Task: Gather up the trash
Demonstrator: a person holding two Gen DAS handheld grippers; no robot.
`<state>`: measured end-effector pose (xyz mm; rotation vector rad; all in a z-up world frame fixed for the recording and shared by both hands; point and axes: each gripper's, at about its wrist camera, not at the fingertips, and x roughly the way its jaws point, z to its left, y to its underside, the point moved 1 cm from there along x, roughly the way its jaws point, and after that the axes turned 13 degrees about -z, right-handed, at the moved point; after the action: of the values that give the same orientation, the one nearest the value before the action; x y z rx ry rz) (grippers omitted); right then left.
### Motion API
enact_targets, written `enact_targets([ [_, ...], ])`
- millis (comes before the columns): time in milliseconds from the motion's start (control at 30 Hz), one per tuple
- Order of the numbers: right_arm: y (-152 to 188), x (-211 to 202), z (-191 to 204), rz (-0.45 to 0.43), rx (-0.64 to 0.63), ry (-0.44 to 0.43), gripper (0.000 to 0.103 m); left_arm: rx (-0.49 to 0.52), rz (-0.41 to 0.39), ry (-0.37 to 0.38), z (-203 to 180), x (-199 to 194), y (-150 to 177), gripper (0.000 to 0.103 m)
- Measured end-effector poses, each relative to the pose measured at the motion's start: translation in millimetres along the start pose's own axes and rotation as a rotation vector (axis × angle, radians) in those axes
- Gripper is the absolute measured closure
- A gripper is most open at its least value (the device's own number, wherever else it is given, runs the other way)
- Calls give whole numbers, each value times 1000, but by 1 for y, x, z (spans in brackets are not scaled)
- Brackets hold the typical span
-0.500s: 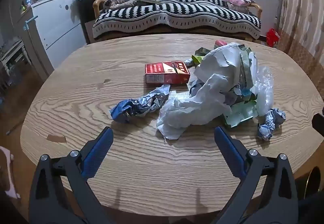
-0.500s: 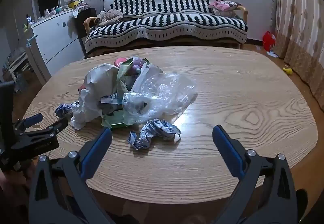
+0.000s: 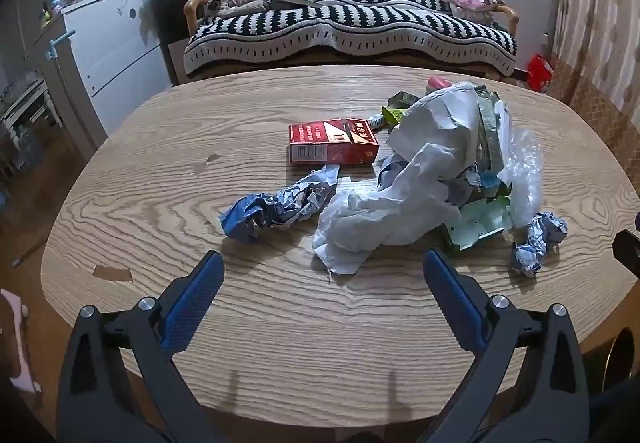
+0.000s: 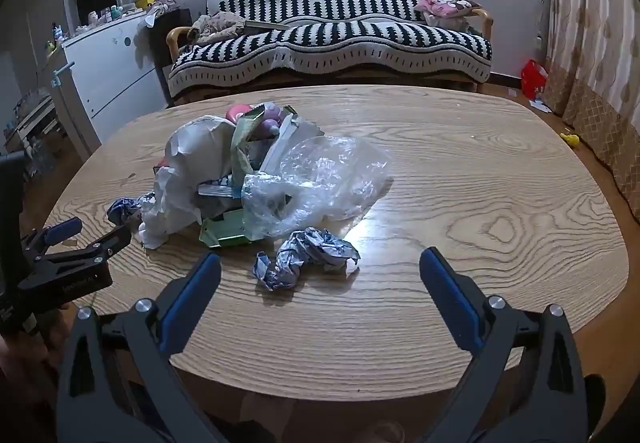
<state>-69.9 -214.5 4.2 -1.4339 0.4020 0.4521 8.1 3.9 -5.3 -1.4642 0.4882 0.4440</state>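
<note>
One red box, two crumpled foil wads, both hand-held grippers spread wide, empty

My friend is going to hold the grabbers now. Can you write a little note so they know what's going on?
Left tool: open, empty, above the near edge of the table.
Right tool: open, empty, also at the near edge.
Trash sits mid-table: red box, blue crumpled wrapper, white paper, clear plastic bag, green packet, small crumpled ball nearest the right tool.
Done: nothing picked up yet.
Left: gather every piece. No bin shows in either view, so find one first.
</note>
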Motion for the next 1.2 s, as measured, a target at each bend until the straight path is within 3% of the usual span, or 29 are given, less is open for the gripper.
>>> enact_targets([
  [1200,2,0,3,12,-9,-2,7,5,-3,1,-1,2,4,6],
])
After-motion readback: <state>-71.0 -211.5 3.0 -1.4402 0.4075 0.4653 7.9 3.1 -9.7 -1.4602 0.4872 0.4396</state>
